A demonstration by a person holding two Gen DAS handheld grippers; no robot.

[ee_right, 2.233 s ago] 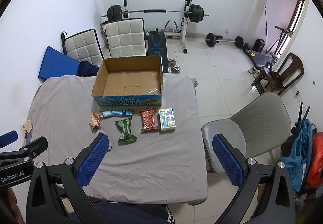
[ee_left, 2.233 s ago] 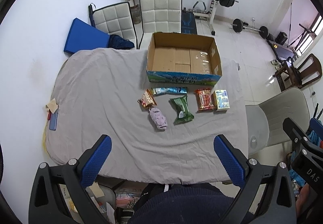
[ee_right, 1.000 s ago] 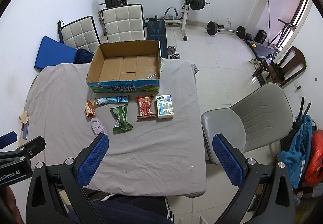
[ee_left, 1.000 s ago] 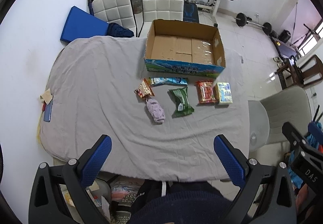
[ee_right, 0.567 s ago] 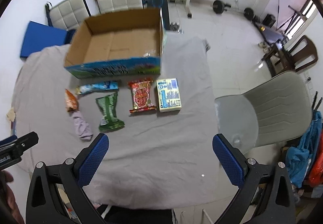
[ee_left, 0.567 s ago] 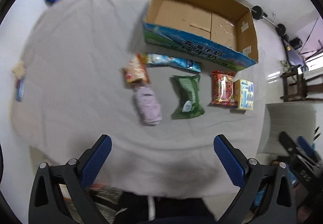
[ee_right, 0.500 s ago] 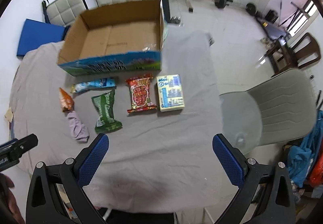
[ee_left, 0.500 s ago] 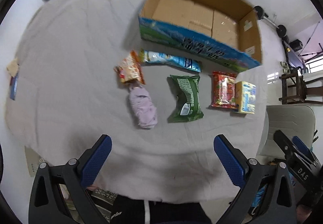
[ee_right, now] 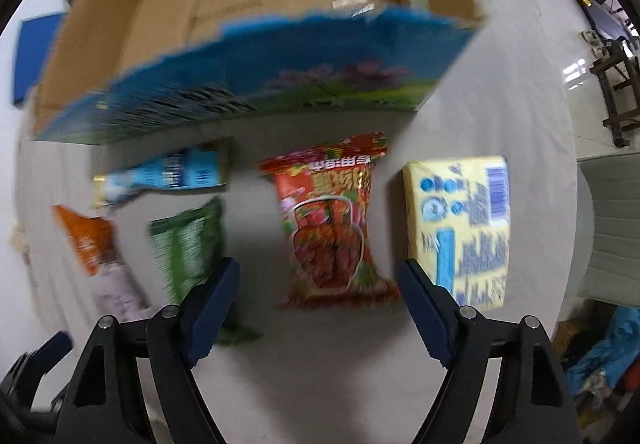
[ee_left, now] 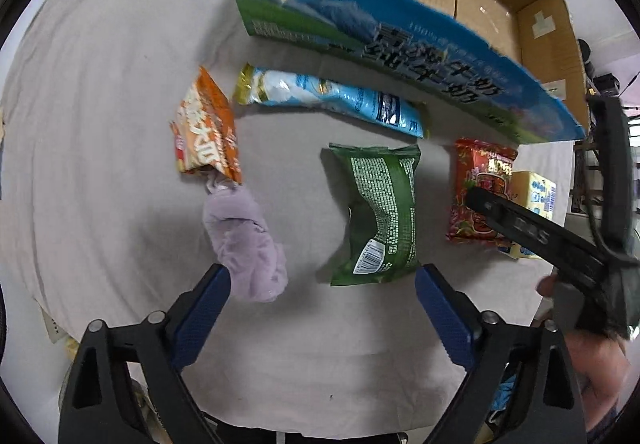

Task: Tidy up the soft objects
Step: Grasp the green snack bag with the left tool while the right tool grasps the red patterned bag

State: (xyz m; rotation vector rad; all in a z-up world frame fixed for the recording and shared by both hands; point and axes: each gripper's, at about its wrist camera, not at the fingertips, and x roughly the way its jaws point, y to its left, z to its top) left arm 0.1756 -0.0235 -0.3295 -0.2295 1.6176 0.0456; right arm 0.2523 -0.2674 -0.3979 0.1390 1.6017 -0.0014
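Six soft items, among them a green packet [ee_left: 378, 212], a red packet [ee_right: 330, 222] and a lilac cloth [ee_left: 246, 240], lie before the open cardboard box [ee_left: 400, 24] on a grey-sheeted bench [ee_left: 100, 84] (a grey chair [ee_right: 608, 228] beside). Both the left claw [ee_left: 322, 300] and the right claw [ee_right: 320, 296] are closing, gripping nothing.

Large dark Chinese characters are running along the blue-and-green printed front wall of the cardboard box [ee_left: 400, 32], the last two reading 牛奶. White letters "DAS" are showing on the black body of the other handheld gripper [ee_left: 532, 230] crossing the left wrist view. A barcode is sitting near the bottom edge of the green snack packet [ee_left: 380, 212], above it a block of fine print too small to read. Print on the red packet [ee_right: 330, 220] and yellow pack [ee_right: 464, 228] is blurring beyond reading.
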